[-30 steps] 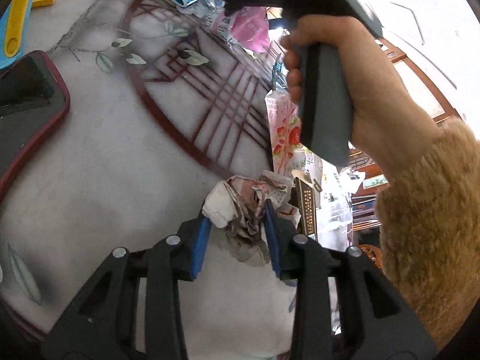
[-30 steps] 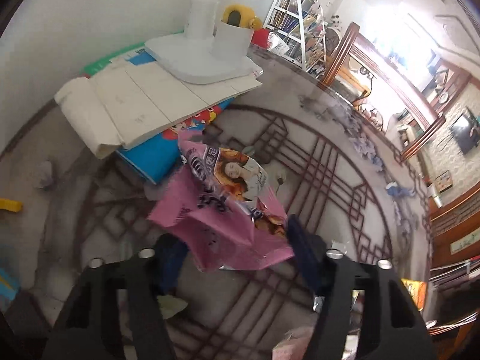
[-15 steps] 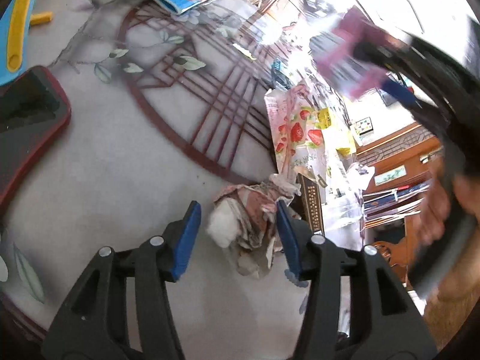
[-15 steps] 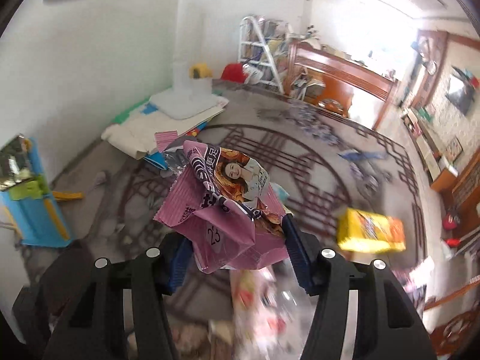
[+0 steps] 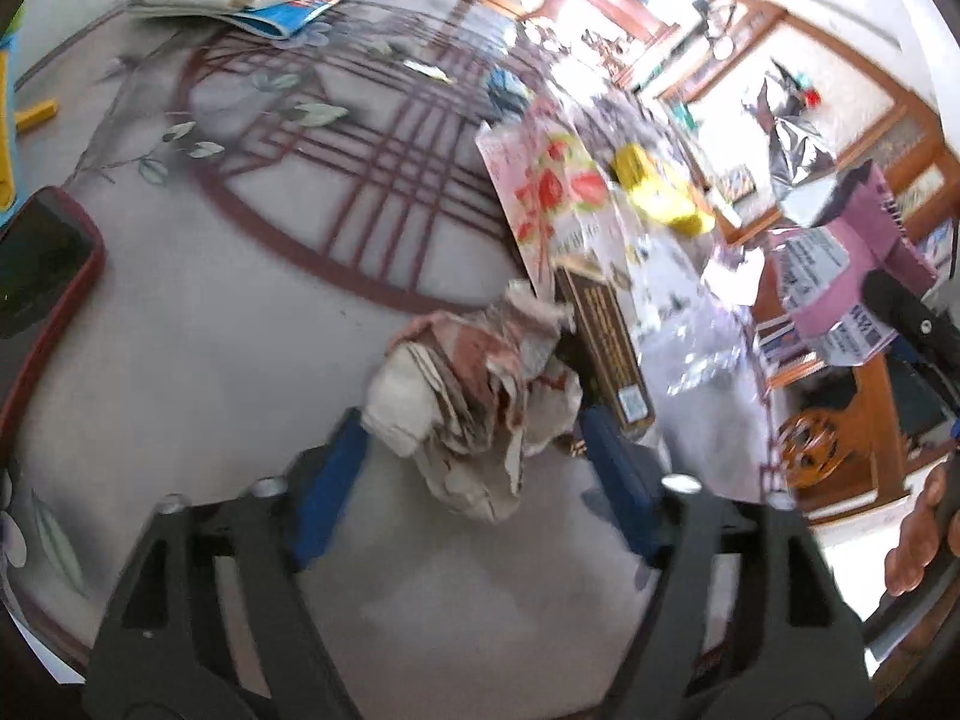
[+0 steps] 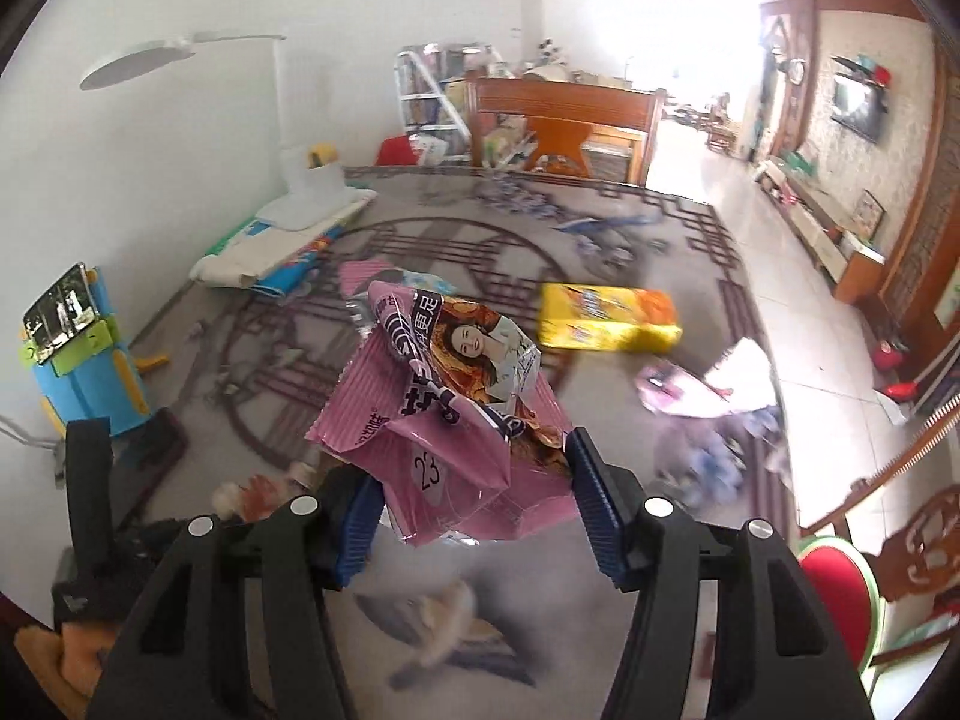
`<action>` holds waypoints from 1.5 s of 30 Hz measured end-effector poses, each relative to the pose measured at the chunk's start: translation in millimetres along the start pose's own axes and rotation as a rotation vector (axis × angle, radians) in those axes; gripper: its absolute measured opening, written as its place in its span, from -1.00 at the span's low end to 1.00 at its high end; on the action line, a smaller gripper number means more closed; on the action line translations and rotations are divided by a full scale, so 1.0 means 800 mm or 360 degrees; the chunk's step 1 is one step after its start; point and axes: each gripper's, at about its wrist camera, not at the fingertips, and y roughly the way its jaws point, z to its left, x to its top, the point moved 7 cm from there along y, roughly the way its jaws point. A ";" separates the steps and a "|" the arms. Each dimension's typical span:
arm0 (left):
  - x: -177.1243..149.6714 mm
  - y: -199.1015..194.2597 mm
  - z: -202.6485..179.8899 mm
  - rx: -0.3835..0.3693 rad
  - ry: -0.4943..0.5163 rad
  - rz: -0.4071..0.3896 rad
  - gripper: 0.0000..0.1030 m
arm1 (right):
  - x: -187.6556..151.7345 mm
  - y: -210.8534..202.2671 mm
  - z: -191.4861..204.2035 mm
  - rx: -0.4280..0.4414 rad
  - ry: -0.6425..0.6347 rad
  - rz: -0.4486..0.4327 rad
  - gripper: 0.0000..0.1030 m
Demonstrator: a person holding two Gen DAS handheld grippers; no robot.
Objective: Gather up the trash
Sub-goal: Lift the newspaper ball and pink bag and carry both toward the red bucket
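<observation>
My left gripper (image 5: 474,462) stands open around a crumpled brown-and-white paper wad (image 5: 480,396) that lies on the patterned table (image 5: 210,330); the blue pads sit apart from it on both sides. My right gripper (image 6: 474,504) is shut on a pink snack wrapper (image 6: 450,408) and holds it high above the table. The same wrapper (image 5: 840,276) and the right gripper show at the right edge of the left wrist view. More trash lies on the table: a strawberry-print bag (image 5: 552,198), a yellow pack (image 6: 606,318) and a clear plastic bag (image 5: 690,324).
A dark phone in a red case (image 5: 42,264) lies at the table's left edge. Stacked papers and books (image 6: 282,240) and a white desk lamp (image 6: 282,90) stand at the back. A blue-and-yellow toy (image 6: 84,360) stands at the left. A brown box (image 5: 606,348) lies beside the paper wad.
My left gripper has opened and let go of the paper wad, which now rests on the table. My right gripper has lifted the pink wrapper up and swung to the right.
</observation>
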 end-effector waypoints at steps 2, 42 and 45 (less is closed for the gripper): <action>-0.005 0.006 -0.004 0.0013 0.0042 0.0036 -0.26 | -0.013 -0.009 -0.020 -0.0039 0.0031 -0.0047 0.09; -0.021 -0.055 -0.193 0.0171 0.0469 -0.0354 -0.52 | -0.101 -0.064 -0.199 -0.0048 0.0659 -0.0153 0.13; -0.033 -0.046 -0.211 0.0124 0.0479 -0.0301 -0.52 | -0.104 -0.072 -0.208 -0.0035 0.0695 -0.0171 0.13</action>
